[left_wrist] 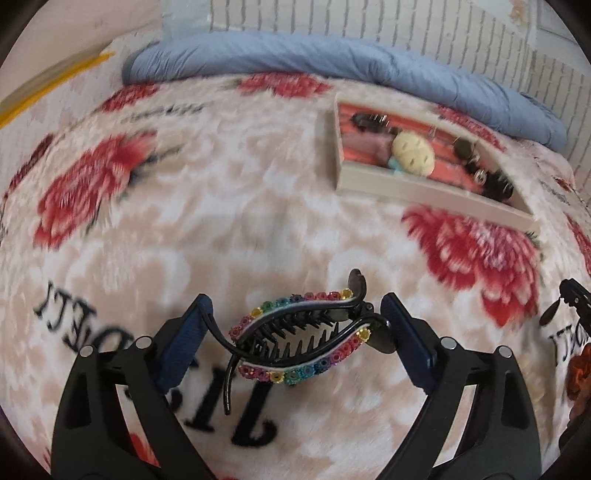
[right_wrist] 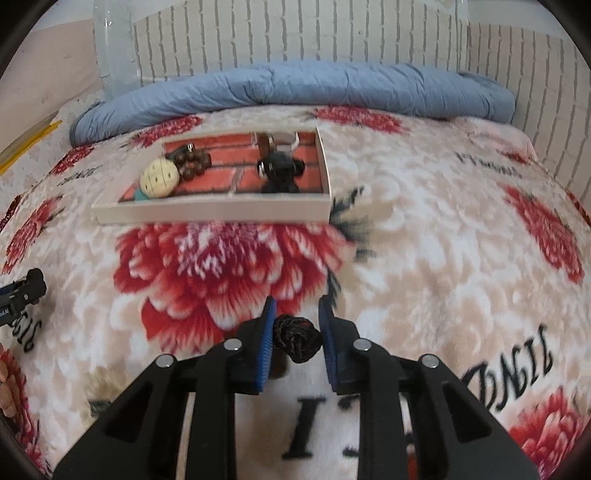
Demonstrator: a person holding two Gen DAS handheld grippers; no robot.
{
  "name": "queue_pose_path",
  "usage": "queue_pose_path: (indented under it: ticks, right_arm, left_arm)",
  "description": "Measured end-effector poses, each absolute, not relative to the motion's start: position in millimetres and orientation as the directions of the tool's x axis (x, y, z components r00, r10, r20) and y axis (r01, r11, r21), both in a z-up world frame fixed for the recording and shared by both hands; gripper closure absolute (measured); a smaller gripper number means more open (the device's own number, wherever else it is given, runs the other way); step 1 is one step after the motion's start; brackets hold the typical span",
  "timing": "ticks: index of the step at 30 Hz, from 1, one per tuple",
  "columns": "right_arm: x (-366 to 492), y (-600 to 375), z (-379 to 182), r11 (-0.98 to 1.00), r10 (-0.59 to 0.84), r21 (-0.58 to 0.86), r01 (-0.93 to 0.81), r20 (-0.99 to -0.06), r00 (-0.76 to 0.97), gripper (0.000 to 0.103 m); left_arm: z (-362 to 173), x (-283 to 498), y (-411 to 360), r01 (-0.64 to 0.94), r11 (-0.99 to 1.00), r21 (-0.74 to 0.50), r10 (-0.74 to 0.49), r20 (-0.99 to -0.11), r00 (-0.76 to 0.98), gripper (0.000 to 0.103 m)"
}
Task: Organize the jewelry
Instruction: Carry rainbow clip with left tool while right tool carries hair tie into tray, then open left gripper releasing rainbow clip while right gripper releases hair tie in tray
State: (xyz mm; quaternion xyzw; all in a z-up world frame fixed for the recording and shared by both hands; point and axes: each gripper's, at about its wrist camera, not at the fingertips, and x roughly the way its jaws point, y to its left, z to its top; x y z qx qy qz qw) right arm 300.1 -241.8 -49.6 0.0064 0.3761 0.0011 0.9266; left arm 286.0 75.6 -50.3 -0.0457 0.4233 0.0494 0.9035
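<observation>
Ahead of both my grippers the flowered blanket (right_wrist: 424,229) spreads out, cream plush with big red blooms, and at its far edge a rolled blue quilt (right_wrist: 295,86) lies against a white brick-pattern wall (right_wrist: 295,33). Nothing stands between my jaws and the shallow white tray (right_wrist: 210,213), which sits ahead and to the left of my right gripper (right_wrist: 297,336), and ahead and to the right of my left gripper (left_wrist: 297,332). Its floor is printed like red brick, and it holds a cream round piece (right_wrist: 159,179), a cluster of dark brown beads (right_wrist: 192,162) and a black fuzzy item (right_wrist: 279,171). Black lettering is printed on the blanket; I see it upside down and blurred, and I cannot read a whole word. My left jaws stand wide, with the rainbow-studded black hair claw (left_wrist: 299,332) spanning the gap from pad to pad, its teeth parted and turned toward me. My right jaws are narrow, pinching a dark braided knot (right_wrist: 297,341) between the blue pads. Both grippers tilt downward over the blanket. At the far left of my right view, the tip of the other gripper shows.
</observation>
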Motion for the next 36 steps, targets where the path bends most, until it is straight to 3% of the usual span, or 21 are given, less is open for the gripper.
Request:
queue_pose_path:
  ticks: [15, 28, 36]
  right_arm:
    - [386.6, -223.8, 7.2, 0.999, 0.042, 0.023, -0.035, -0.619, 0.784, 0.079]
    - [437.3, -223.7, -56.4, 0.996, 0.069, 0.084, -0.017, -0.67, 0.739, 0.079]
    - [447.8, -231.4, -67.2, 0.997, 0.042, 0.071, 0.008, -0.676, 0.736, 0.079]
  left_arm:
    - [7.5, 386.2, 25.8, 0.005, 0.997, -0.074, -0.053, -0.665, 0.745, 0.013]
    - [-41.5, 447.9, -6.0, 0.051, 0.997, -0.054, -0.075, -0.69, 0.72, 0.013]
    - [-66.1, 465.9, -5.0, 0.054, 0.996, -0.067, -0.085, -0.719, 0.69, 0.013]
